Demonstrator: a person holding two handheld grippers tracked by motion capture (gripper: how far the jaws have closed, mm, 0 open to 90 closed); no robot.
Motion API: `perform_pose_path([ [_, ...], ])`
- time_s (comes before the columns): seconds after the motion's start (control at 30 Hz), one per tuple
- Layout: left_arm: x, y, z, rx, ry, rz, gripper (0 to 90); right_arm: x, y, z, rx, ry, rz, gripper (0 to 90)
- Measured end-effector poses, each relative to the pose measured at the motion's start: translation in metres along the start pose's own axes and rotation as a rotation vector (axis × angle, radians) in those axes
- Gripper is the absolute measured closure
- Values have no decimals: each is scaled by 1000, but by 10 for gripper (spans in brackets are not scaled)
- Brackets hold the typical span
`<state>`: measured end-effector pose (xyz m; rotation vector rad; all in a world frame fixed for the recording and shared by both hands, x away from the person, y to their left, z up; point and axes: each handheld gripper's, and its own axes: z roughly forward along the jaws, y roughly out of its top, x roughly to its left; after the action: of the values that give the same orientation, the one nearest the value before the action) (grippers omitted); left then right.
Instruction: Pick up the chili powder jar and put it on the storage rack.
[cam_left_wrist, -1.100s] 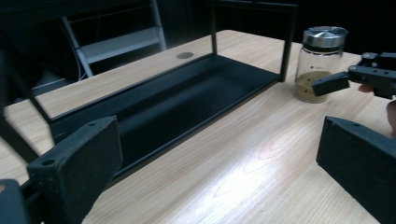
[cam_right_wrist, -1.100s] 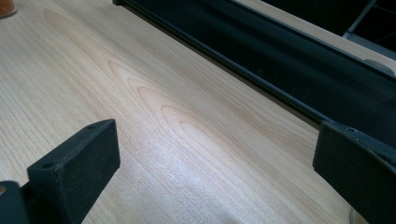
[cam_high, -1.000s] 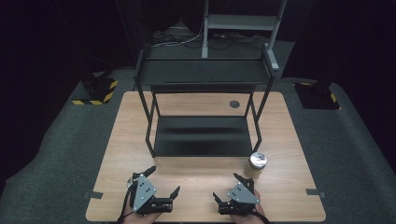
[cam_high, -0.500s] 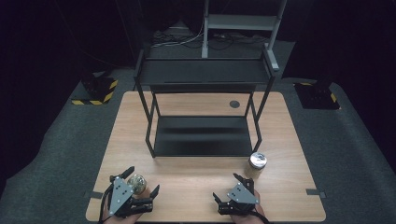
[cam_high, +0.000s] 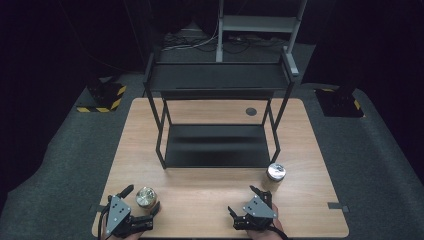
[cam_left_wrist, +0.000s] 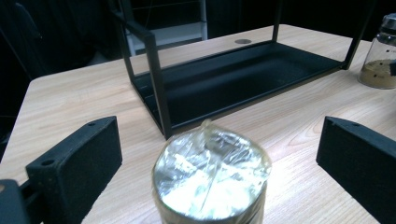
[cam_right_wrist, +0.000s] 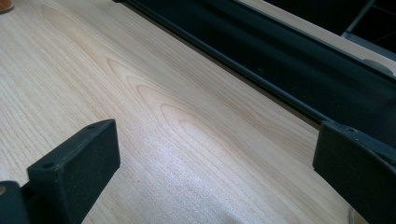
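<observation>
The desk (cam_high: 220, 210) carries a black two-tier shelf rack (cam_high: 215, 145) across its middle. At the near left corner stands a small jar (cam_high: 145, 196) topped with crinkled clear film, and the left gripper (cam_high: 142, 202) has its fingers spread wide around it. To close well here, I judge the hand should settle so both pads meet the jar's side wall below the film, level and square, then squeeze gently; pinching the film top risks a slip or tipping.

In the left gripper view the jar (cam_left_wrist: 211, 179) sits between the two fingers (cam_left_wrist: 74, 161), roughly centred, apart from each pad, with neither touching.

The right gripper (cam_high: 247, 202) rests near the near edge toward the right, fingers open and holding nothing, with a spice shaker (cam_high: 275, 176) just beyond it, beside the rack's near right leg.
</observation>
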<state>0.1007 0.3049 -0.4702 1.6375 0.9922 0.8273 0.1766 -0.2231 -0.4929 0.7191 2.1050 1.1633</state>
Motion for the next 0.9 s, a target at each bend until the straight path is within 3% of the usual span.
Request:
perform_pose_path([
  [0.43,5,-11,5,26,0,-28,6,-2,0,0,-2,6,7,0],
  [0.73,5,-14,6,28,-1,-31,76,-2,0,0,0,9,11,0],
  [0.9,8,-16,5,22,-17,-39,162,-2,0,0,1,9,5,0],
])
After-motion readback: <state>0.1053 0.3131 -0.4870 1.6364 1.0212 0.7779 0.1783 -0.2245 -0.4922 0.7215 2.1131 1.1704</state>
